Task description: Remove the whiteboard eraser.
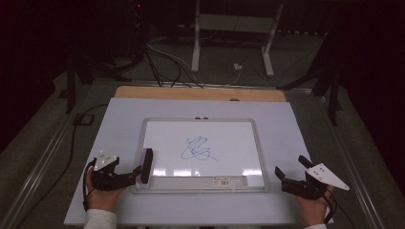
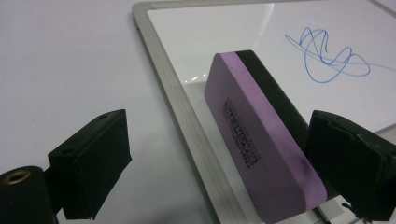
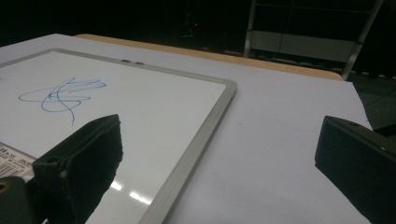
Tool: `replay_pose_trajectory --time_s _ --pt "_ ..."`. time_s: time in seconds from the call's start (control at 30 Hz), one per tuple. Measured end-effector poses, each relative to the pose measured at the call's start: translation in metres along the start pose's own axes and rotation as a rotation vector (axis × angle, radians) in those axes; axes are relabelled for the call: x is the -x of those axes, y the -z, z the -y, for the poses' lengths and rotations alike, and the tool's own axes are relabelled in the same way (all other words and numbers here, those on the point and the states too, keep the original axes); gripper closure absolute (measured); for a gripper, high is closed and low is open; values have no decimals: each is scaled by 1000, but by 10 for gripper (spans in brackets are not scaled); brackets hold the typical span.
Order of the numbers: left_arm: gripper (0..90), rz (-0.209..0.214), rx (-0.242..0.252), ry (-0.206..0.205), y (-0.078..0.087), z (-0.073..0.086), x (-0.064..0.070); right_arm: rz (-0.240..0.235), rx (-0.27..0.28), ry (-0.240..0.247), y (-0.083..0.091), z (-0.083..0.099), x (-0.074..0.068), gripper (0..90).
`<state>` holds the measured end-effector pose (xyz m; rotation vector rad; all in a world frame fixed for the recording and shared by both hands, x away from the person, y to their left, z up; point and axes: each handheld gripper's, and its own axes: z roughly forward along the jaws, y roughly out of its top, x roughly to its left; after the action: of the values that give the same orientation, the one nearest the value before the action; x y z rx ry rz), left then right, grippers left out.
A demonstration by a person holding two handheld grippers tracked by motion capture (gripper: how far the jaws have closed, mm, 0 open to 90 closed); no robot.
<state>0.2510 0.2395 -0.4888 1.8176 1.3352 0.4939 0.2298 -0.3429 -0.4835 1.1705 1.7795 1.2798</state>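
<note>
Eraser [image 2: 261, 140] stands on edge at whiteboard's [image 1: 203, 183] left rim. Left gripper [image 1: 137, 172] jaws wide around it; right jaw touches felt side, left jaw apart. Right gripper [image 1: 292, 168] wide, empty, beside board's right corner. Blue scribble [image 1: 197, 149] mid-board.

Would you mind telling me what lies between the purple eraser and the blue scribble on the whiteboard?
Nothing but bare white board: in the left gripper view, clean surface separates the eraser from the scribble; the high view agrees.
</note>
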Motion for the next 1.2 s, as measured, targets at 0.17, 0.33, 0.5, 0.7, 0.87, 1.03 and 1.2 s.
replay_pose_trajectory --time_s 0.17,0.33,0.5,0.7,0.87,1.03,1.2 --pt "102 16 -20 1 -3 -1 3 -2 -1 2 0 0 -1 14" --pt "204 42 -42 -9 -5 -3 10 -4 -3 2 -1 0 -1 14" --pt "271 94 -65 5 -9 -5 14 -5 -5 2 -1 0 -1 14" --pt "339 149 -94 -3 -18 -8 26 -5 2 2 0 0 -1 14" --pt "377 141 -129 11 -24 -5 25 -4 3 -4 1 0 0 14" --pt "415 131 -146 30 -25 0 19 -4 5 -1 1 -1 0 14" --pt "417 126 -151 25 -25 -1 19 -2 6 1 1 -1 -1 14"
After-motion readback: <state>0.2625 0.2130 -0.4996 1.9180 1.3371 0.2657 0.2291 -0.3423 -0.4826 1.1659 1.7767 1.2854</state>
